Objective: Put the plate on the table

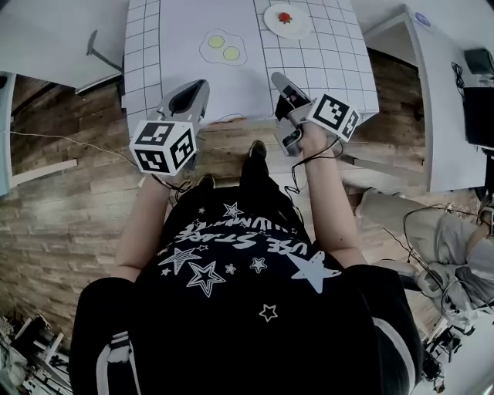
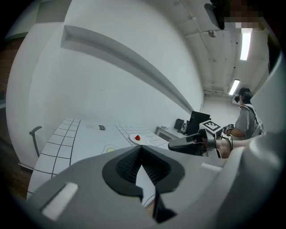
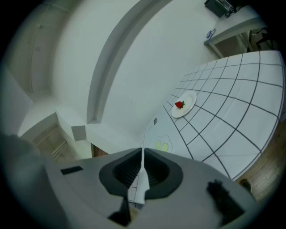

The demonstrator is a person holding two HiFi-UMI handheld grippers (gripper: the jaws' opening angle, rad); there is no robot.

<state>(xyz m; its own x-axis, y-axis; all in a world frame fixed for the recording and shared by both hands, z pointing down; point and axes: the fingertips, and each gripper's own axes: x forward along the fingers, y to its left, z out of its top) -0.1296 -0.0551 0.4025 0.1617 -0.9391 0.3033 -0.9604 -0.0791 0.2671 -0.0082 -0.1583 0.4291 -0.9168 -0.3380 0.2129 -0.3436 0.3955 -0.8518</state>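
Note:
A white plate [image 1: 287,21] with a red strawberry [image 1: 285,17] on it rests at the far side of the grid-patterned table [image 1: 324,62]. The left gripper view shows the plate [image 2: 138,139] small and distant, and the right gripper view shows the plate [image 3: 184,105] further up the table. My left gripper [image 1: 194,86] hovers over the table's near edge, jaws shut on nothing. My right gripper [image 1: 279,79] hangs beside it at the near edge, also shut and empty. The plate lies well beyond both grippers.
A flat fried-egg shape [image 1: 223,48] lies mid-table between the grippers and the plate. White desks stand at left [image 1: 46,38] and right [image 1: 455,92]. A person [image 2: 245,118] stands beside a desk with a monitor [image 2: 196,121]. Cables cross the wooden floor [image 1: 62,200].

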